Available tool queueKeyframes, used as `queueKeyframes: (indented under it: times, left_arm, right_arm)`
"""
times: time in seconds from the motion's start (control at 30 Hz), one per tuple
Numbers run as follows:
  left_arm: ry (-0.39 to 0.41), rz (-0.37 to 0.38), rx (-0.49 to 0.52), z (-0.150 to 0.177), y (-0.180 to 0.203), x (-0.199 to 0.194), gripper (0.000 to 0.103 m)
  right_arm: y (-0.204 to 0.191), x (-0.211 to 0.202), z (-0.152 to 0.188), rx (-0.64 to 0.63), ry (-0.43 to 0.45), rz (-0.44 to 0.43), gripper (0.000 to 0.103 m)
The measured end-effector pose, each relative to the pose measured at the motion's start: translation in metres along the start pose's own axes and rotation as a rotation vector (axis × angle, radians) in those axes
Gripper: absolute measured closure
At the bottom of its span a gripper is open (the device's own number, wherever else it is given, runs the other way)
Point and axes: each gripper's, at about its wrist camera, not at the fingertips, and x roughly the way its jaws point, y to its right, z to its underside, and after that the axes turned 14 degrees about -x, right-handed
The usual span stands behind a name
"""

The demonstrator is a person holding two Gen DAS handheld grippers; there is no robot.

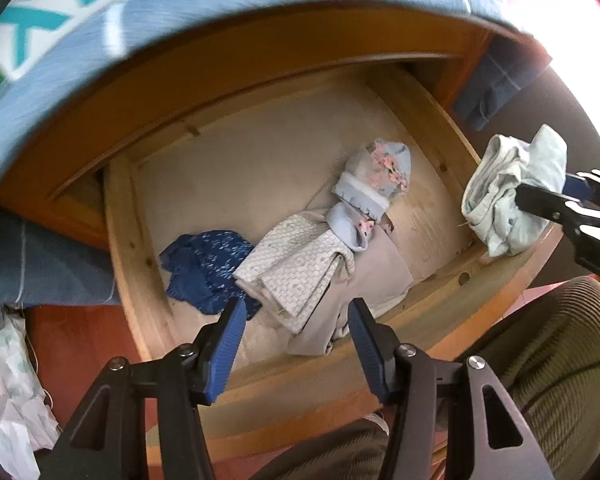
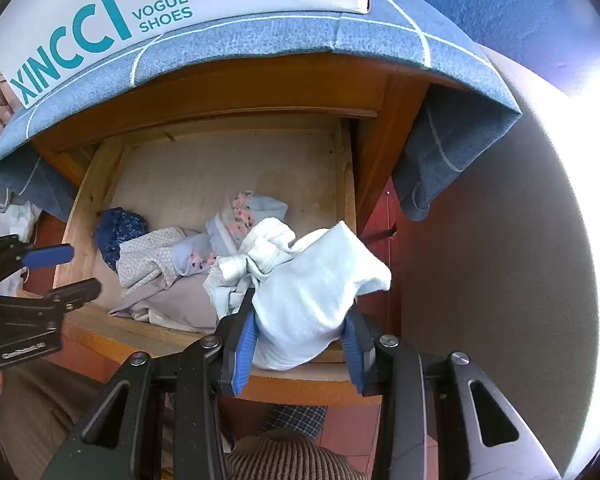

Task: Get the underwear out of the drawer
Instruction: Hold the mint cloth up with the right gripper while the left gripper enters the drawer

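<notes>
Red-brown floorboards (image 1: 72,332) and a pale wall (image 2: 500,240) frame a honey-coloured wooden cabinet (image 2: 384,120) whose pine drawer (image 1: 128,240) stands pulled out, its pale bottom board largely bare.

Held over the drawer's front right corner, the right gripper (image 2: 300,350) has its blue ribbed pads pressed into a bunched pale mint-white cotton underwear garment (image 2: 312,280), which bulges up between and above the jaws, clear of the drawer floor; in the left wrist view the same bundle (image 1: 512,196) hangs at the right drawer wall with the black jaw tip against it. The left gripper (image 1: 296,344) stands wide open with nothing between its blue pads, poised above the drawer's front edge, near the folded clothes. In the right wrist view it (image 2: 66,272) sits off the drawer's left side, jaws apart.

Below the left gripper lies a folded white piece with a small grey woven pattern (image 1: 296,272), resting on a flat beige cloth (image 1: 376,276). Touching its far end is a rolled light-blue garment with pink flowers (image 1: 374,188). To the left, just beside the white piece, sits a crumpled dark-blue garment with pale specks (image 1: 204,264).

Over the cabinet top hangs a blue-grey cloth with thin white lines (image 2: 440,80), and on it stands a white shoe box printed in teal letters (image 2: 100,20). An olive ribbed sleeve or trouser leg (image 1: 556,348) shows at the near edge.
</notes>
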Motion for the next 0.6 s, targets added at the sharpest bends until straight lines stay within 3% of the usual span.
queueKeyframes:
  times: [0.33, 0.43, 0.6]
  left_arm:
    - [-0.122, -0.005, 0.016, -0.012, 0.006, 0.037, 0.047]
    - [-0.152, 0.034, -0.013, -0.015, 0.003, 0.044, 0.046]
    - [-0.182, 0.021, -0.039, -0.019, 0.005, 0.057, 0.046]
  right_arm:
    - [0.009, -0.013, 0.001, 0.035, 0.024, -0.019, 0.068]
    - [0.011, -0.017, 0.001, 0.038, 0.024, -0.022, 0.068]
    - [0.012, -0.022, 0.001, 0.033, 0.02, -0.03, 0.068]
